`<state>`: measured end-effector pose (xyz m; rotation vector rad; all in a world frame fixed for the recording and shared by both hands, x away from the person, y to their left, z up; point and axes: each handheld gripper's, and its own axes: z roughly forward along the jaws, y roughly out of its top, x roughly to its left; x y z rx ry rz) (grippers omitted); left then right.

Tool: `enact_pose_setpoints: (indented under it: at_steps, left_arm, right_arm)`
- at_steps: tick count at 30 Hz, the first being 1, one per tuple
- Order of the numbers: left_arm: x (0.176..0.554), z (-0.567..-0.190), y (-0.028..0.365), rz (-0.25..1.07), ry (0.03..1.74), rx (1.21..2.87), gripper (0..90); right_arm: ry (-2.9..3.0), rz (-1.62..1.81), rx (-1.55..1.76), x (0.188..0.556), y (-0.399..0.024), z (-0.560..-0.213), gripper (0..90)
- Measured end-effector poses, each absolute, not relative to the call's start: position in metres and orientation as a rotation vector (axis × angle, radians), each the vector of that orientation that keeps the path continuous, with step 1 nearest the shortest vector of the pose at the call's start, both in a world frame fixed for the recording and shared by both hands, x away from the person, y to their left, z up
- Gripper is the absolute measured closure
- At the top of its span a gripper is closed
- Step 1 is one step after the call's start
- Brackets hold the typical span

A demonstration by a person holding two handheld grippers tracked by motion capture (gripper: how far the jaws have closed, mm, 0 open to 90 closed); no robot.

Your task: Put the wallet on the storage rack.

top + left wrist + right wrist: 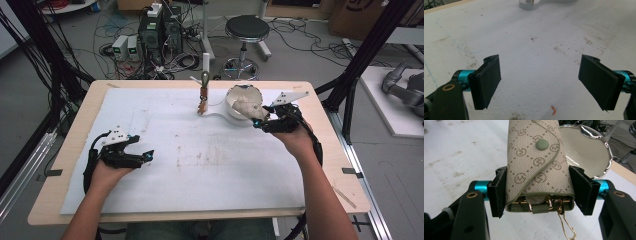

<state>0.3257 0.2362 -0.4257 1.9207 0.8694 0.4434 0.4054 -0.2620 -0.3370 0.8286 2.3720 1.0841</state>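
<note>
The key pouch (537, 167) sat clamped in the right gripper (539, 190) beside the bowl (586, 152); lowering gently seemed wise. The left gripper (540, 80), well away from that bowl, gaped empty.

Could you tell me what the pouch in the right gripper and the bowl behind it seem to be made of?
The pouch, clamped in the right gripper, looks like matte woven or coated fabric: fine printed grain, stitched edge piping, a snap button, gold-coloured metal clips inside. The bowl appears to be polished metal or glossy glazed ware; its wavy rim shows bright mirror-like reflections.
</note>
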Motion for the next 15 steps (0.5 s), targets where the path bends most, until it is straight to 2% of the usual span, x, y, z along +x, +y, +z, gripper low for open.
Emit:
enact_pose_setpoints:
  at_steps: [15]
  left_arm:
    - [0.326,-0.426,0.239,0.443,0.878,1.917,18.2]
  right_arm:
    - [2.385,0.888,0.985,0.458,-0.253,-0.345,36.8]
